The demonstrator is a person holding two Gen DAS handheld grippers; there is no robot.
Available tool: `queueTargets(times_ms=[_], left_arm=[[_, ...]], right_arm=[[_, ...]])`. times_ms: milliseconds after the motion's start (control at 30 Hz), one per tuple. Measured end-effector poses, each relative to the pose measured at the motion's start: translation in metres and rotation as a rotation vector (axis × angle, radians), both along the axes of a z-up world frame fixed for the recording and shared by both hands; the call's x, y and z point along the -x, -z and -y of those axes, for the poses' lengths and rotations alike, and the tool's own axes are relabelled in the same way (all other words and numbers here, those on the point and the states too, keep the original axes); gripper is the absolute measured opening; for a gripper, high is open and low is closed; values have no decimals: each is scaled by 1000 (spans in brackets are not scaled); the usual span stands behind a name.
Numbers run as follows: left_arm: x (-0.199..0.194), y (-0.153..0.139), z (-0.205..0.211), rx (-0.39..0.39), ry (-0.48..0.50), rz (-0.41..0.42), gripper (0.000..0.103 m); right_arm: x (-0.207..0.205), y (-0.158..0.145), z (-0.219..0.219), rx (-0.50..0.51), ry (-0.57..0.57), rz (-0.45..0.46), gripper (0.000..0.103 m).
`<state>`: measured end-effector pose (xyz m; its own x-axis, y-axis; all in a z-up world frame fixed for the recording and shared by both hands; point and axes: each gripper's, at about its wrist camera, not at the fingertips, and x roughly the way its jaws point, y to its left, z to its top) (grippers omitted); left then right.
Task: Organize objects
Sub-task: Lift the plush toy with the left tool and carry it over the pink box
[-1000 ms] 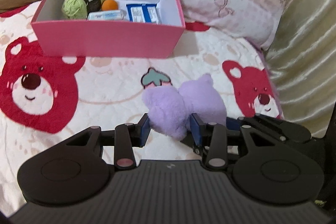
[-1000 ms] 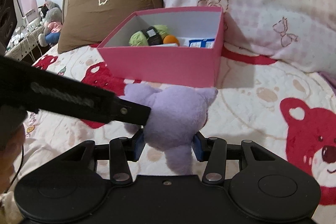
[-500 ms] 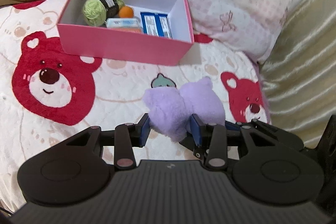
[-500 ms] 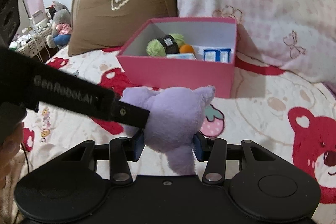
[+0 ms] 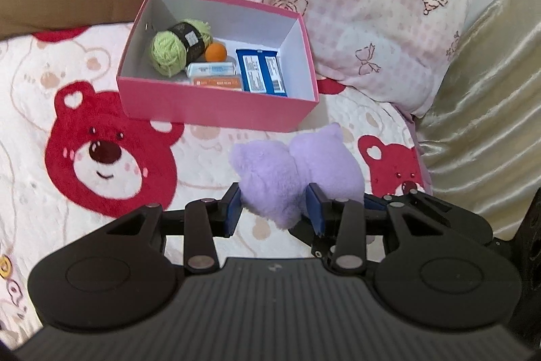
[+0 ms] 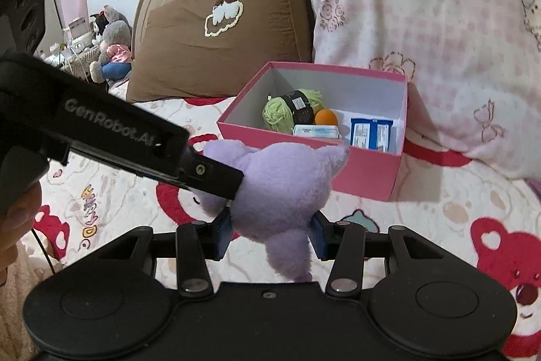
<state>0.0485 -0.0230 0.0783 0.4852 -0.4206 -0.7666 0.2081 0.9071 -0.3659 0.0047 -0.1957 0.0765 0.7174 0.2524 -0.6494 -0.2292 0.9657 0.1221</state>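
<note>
Both grippers, left [image 5: 274, 208] and right [image 6: 270, 234], pinch the purple plush [image 5: 297, 171]; carry it level over the pink box [image 5: 216, 107], then spread the jaws together.

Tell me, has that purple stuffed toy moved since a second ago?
Yes. The purple plush toy, clamped by both grippers, has risen off the bedspread: the pink box now sits lower in view, with more of its inside showing.

The left gripper [image 5: 274, 208] tilts steeply downward, its blue pads pressed into a purple plush toy [image 5: 294, 171]. The right gripper [image 6: 270, 234] clamps the same toy from the other side. At the right view's left edge, what may be a hand [image 6: 15, 219] shows, blurred.
</note>
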Motion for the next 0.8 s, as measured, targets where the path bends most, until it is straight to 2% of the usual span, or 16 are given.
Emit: queueTargets(times_ms=[133, 300, 533, 800], left_arm=[[-7, -7, 4, -27, 11, 21, 39], [-18, -16, 3, -21, 33, 35, 39], [-37, -33, -2, 14, 65, 51, 39], [-69, -48, -13, 30, 77, 67, 39]], right_arm=[[-7, -1, -2, 19, 14, 6, 53], [-14, -9, -3, 46, 32, 21, 53], [-19, -35, -10, 141, 48, 75, 53], [-49, -52, -5, 126, 36, 98, 52]])
